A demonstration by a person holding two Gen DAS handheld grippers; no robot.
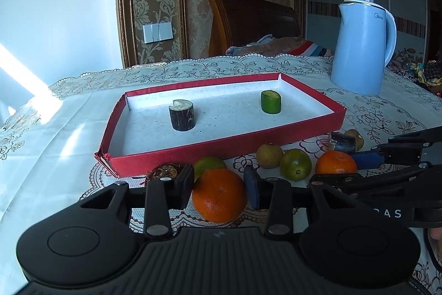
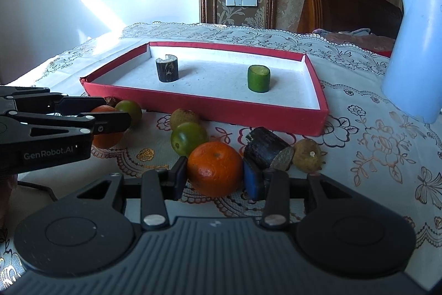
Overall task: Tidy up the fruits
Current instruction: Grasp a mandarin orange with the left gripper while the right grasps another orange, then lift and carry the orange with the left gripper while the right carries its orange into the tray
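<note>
My left gripper (image 1: 219,181) is shut on a large orange (image 1: 219,198) that rests on the tablecloth in front of the red tray (image 1: 221,148). My right gripper (image 2: 215,167) is shut on a second orange (image 2: 215,176), also on the cloth near the tray's (image 2: 193,104) front wall. Each gripper shows in the other's view: the right one (image 1: 338,170) around its orange (image 1: 335,162), the left one (image 2: 116,112) around its orange (image 2: 106,134). Inside the tray stand a dark cane piece (image 1: 182,115) and a green cane piece (image 1: 271,101).
Loose on the cloth between the grippers lie a green citrus (image 2: 188,138), a brownish fruit (image 2: 183,118), a dark cane piece (image 2: 265,148) and another brown fruit (image 2: 307,155). A further green citrus (image 2: 129,109) sits behind the left gripper. A pale blue kettle (image 1: 362,49) stands right of the tray.
</note>
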